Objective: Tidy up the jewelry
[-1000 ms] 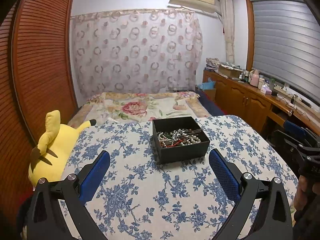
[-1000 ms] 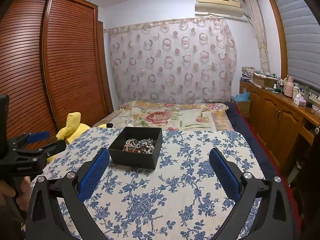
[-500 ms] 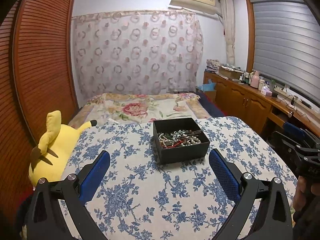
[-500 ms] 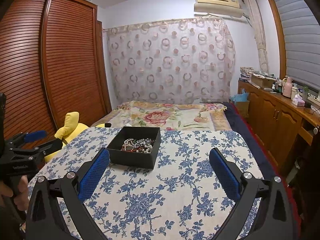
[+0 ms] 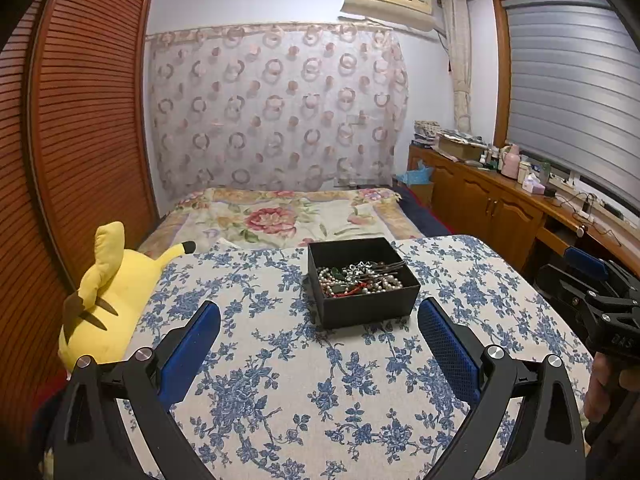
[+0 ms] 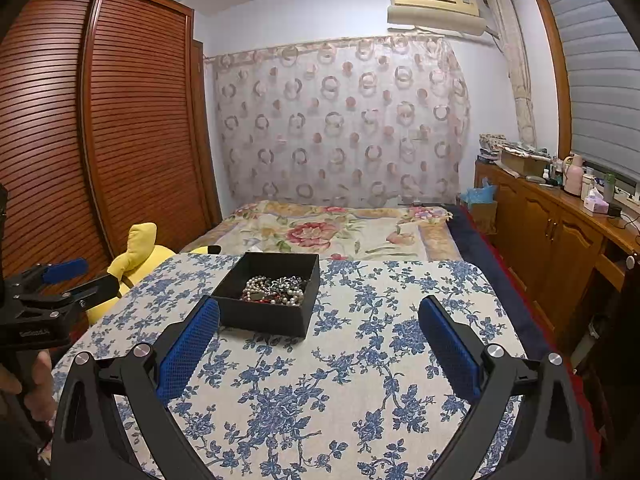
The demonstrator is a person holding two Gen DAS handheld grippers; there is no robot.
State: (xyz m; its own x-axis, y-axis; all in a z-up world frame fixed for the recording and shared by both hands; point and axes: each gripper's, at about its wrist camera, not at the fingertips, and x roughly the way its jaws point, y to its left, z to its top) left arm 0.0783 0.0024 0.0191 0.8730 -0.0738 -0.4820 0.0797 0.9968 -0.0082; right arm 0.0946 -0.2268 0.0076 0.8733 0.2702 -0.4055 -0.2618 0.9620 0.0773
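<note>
Floral tablecloth (image 5: 320,380), jewelry box (image 5: 362,282), both hand-held grippers (image 5: 319,332) (image 6: 319,330) wide open, empty

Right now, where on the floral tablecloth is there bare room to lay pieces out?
The blue-flowered tablecloth is bare between the open left gripper and open right gripper, and on both sides of the black square box. Only the box is crowded, with tangled bead jewelry.

Louvred wooden wardrobe (image 6: 100,128) left; ring-patterned curtain (image 6: 340,120) behind bed (image 6: 328,232); sideboard (image 6: 560,232) right.
</note>
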